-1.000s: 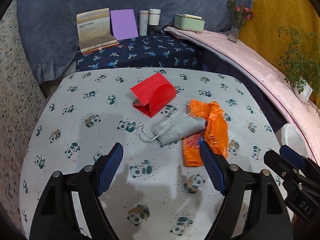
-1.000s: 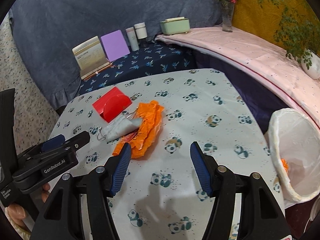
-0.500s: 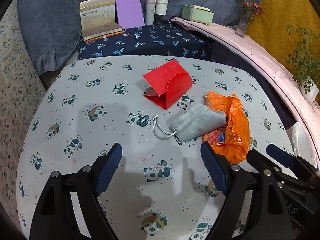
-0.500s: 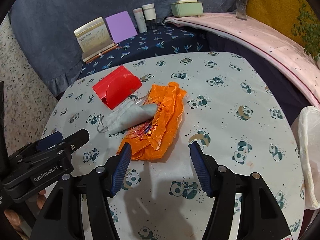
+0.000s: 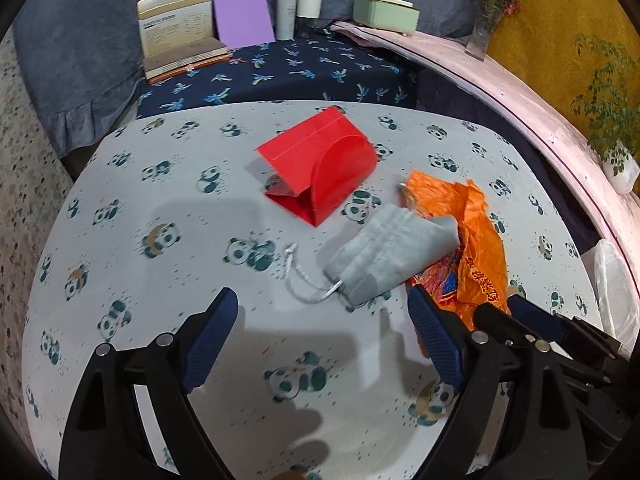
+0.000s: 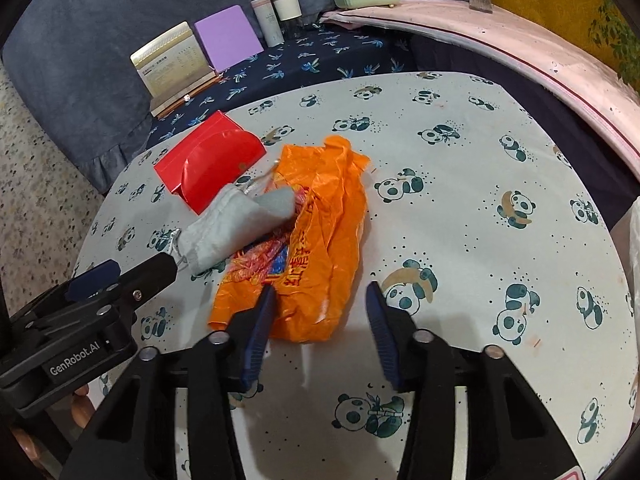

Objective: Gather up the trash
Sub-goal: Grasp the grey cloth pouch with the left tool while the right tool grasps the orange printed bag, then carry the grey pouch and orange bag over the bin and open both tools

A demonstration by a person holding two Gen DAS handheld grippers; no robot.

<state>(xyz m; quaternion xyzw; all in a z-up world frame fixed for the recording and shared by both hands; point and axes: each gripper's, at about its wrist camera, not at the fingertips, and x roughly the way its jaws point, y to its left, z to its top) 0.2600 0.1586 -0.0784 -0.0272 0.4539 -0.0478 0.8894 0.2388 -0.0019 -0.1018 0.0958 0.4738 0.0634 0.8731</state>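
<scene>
the right gripper (image 6: 320, 312) is seen closing over the near edge of the orange plastic bag (image 6: 316, 240), its pads not yet pressed on it, while the left gripper (image 5: 320, 320) is opening with nothing between its jaws. just beyond, a grey drawstring pouch (image 5: 388, 254) is laid partly over the bag on the panda-print tablecloth (image 5: 160, 208), and a red folded card box (image 5: 320, 168) is set behind it.

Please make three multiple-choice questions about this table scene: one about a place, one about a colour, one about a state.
1. Where does the grey pouch lie?
A. partly on the orange bag
B. inside the red box
C. on the floor

2. What colour is the book beside the open box at the back?
A. green
B. purple
C. yellow

3. How is the right claw?
A. gripping the pouch
B. gripping the red box
C. around the bag's near end, not pinching

Answers: A, the pouch overlaps the bag; B, its cover is purple; C, jaws closing, gaps remain.
</scene>
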